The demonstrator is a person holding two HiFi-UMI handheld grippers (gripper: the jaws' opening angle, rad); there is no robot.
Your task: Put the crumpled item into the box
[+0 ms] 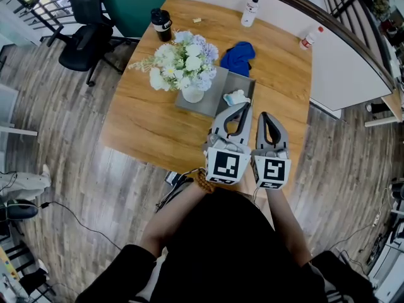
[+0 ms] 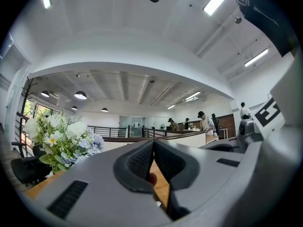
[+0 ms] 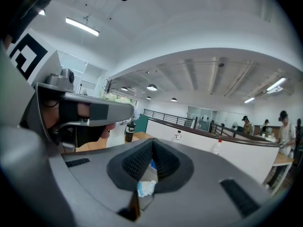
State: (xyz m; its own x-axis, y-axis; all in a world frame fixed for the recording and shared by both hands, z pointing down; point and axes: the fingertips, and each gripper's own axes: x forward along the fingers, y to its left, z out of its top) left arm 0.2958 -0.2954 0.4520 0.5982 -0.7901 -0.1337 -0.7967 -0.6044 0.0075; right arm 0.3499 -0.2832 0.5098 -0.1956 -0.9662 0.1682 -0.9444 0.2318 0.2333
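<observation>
Wooden table point(image 1: 145, 128) in an open-plan office; left gripper point(image 1: 244, 107) and right gripper point(image 1: 264, 116) both closed, empty.
</observation>
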